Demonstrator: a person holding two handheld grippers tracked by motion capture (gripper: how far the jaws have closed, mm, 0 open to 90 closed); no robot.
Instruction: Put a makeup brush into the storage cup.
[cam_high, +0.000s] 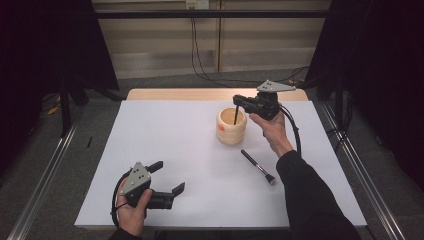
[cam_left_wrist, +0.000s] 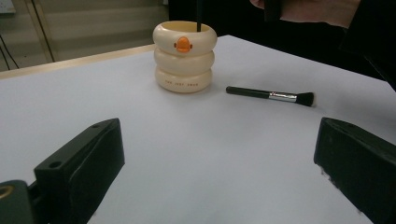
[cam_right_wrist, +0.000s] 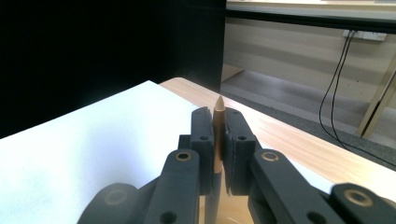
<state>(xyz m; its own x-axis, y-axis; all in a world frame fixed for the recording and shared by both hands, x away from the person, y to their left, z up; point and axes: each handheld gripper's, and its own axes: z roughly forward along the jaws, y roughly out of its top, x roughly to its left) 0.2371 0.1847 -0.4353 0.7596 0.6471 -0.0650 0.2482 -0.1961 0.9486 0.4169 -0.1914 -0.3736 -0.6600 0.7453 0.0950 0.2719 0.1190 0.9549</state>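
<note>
- Left gripper (cam_high: 167, 177): well away from the cup, toward the near left part of the white table (cam_high: 165, 135). It lies low over the surface in a hand, jaws spread wide with nothing between them. In the left gripper view the two black jaws frame bare table, with the cup straight ahead.
- Cup (cam_high: 231, 126): cream, built of three stacked rings, an orange mark on its side; stands upright.
- Brush (cam_high: 236, 115): thin, dark below, with a pointed tan end seen in the right gripper view (cam_right_wrist: 218, 135). It stands upright with its lower end inside the cup.
- Right gripper (cam_high: 238, 100): just above the cup's rim, jaws clamped on the brush's upper part.
- Makeup brush (cam_high: 258, 167): lies flat near the cup, on its near right side, untouched, bristles pointing away from the cup.
</note>
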